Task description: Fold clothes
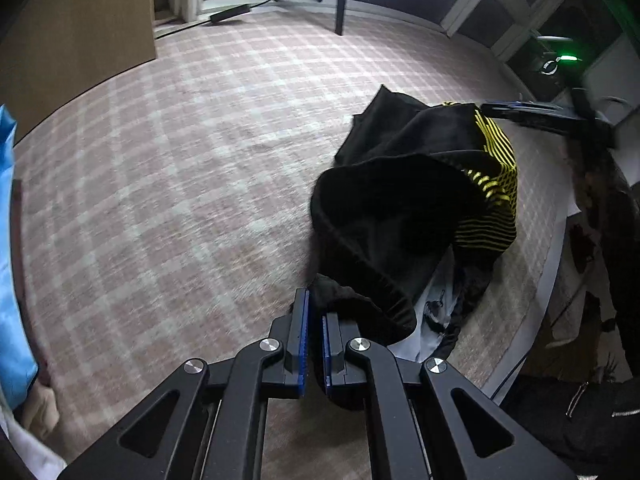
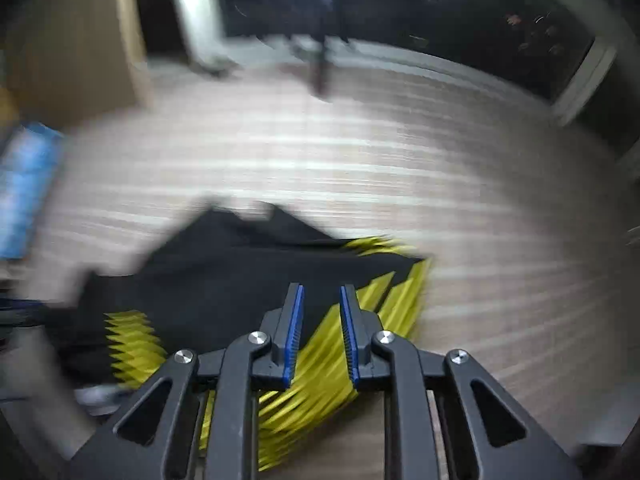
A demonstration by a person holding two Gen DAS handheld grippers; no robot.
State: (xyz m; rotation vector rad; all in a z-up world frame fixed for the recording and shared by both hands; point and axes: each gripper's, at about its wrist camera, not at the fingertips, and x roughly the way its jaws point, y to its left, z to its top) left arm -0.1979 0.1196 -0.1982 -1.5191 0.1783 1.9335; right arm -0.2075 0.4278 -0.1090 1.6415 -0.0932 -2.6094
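A black garment with yellow stripes [image 1: 416, 200] lies bunched on the checked pink tablecloth [image 1: 180, 160], right of centre. My left gripper [image 1: 316, 320] is shut on a black hem of the garment at its near edge. The right gripper [image 1: 532, 114] shows blurred at the garment's far right corner. In the right wrist view the garment [image 2: 224, 276] lies under my right gripper [image 2: 322, 300], whose jaws stand apart with nothing between them. That view is motion-blurred.
A blue cloth [image 1: 10, 260] lies at the left table edge. A white printed garment [image 1: 436, 312] peeks from under the black one. A wooden panel [image 1: 76, 32] stands at the back left. The table edge [image 1: 556, 248] curves on the right, with dark clothing beyond it.
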